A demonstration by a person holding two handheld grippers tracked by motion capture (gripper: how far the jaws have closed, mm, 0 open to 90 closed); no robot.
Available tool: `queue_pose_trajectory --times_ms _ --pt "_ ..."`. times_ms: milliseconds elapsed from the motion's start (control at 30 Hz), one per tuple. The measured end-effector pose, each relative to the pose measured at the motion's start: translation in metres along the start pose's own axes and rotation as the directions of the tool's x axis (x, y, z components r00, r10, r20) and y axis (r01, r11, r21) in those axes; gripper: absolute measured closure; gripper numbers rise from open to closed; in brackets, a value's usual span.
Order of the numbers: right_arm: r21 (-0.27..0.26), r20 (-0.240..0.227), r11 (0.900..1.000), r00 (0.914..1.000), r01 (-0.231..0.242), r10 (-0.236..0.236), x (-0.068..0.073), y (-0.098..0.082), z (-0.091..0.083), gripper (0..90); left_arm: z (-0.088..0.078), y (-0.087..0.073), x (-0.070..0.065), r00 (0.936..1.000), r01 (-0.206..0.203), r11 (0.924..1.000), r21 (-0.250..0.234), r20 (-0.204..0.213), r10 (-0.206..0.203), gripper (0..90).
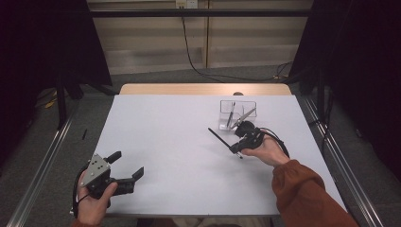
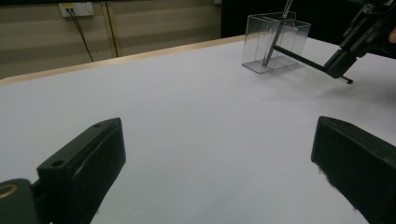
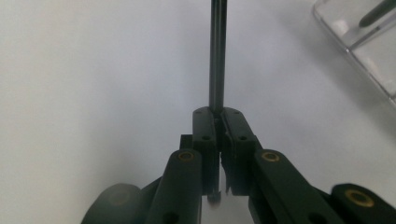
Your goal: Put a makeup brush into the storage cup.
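Note:
My right gripper is shut on a thin black pen, which sticks out up and to the left above the white table. In the right gripper view the pen runs straight ahead from between the closed jaws. A clear plastic box stands just beyond, with two more pens leaning inside; it also shows in the left gripper view. My left gripper rests at the table's near left corner, jaws wide apart and empty.
A wooden strip edges the table's far side. Black cables run down the back wall and across the floor. Metal rails flank the table on both sides.

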State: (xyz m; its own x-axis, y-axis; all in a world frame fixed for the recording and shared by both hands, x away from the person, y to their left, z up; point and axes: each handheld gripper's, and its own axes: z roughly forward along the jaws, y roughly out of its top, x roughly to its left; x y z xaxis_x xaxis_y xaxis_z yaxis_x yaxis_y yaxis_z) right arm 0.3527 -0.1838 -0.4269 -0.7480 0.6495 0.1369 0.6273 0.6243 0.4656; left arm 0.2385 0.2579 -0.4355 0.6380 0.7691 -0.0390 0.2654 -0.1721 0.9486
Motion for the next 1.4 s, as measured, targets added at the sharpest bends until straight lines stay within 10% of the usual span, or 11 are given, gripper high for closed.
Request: queue_pose_trajectory --times_ms 633,1200,1400 --pt "-0.272 -0.028 0.962 0.9995 0.008 -0.016 0.0 -0.016 -0.01 84.4 -0.001 0.001 0.0 1.0 0.003 0.9999 -0.015 -0.003 -0.003 3.1" --pt "-0.475 -0.071 0.88 0.9974 -0.026 -0.009 -0.001 -0.027 -0.021 84.5 -0.002 0.003 -0.001 1.0 -0.005 0.9997 -0.023 0.003 0.005 3.1" --pt "-0.499 -0.097 0.867 0.9942 -0.008 -0.046 0.004 -0.027 -0.024 84.4 -0.003 0.003 -0.001 1.0 0.001 0.9998 -0.022 0.003 -0.001 3.1"
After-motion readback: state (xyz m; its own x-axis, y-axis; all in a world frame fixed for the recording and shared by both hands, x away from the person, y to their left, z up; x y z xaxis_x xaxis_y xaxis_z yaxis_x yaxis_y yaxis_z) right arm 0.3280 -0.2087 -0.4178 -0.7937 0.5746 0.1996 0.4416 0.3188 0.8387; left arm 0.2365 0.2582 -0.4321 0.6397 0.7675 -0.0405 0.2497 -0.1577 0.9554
